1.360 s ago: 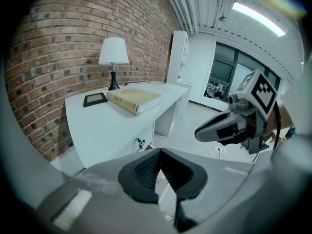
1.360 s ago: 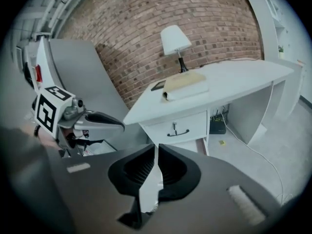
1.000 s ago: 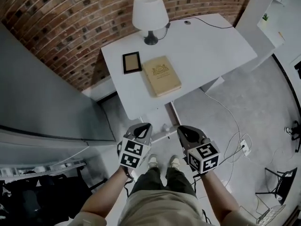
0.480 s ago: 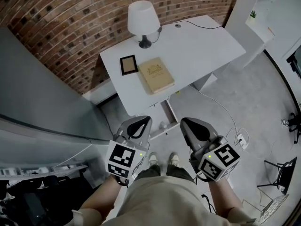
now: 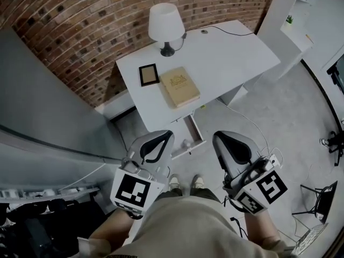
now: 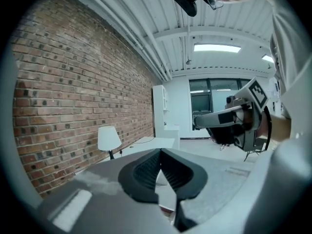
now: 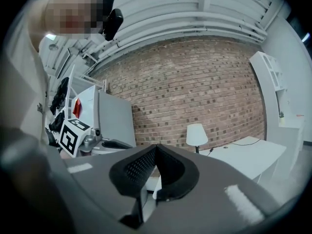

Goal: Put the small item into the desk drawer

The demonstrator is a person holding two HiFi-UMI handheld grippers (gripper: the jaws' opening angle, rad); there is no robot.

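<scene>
Drawer open, desk frnt

Grey left claw and right claw bear black-and-white marker cubes; khaki shirt, pale shoes.

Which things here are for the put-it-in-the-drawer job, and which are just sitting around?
For the job:
- desk drawer, pulled partly open
- small picture frame, probably the item to put away
- left gripper and right gripper, both shut and empty

Just sitting around:
- lamp
- tan book
- cable
</scene>
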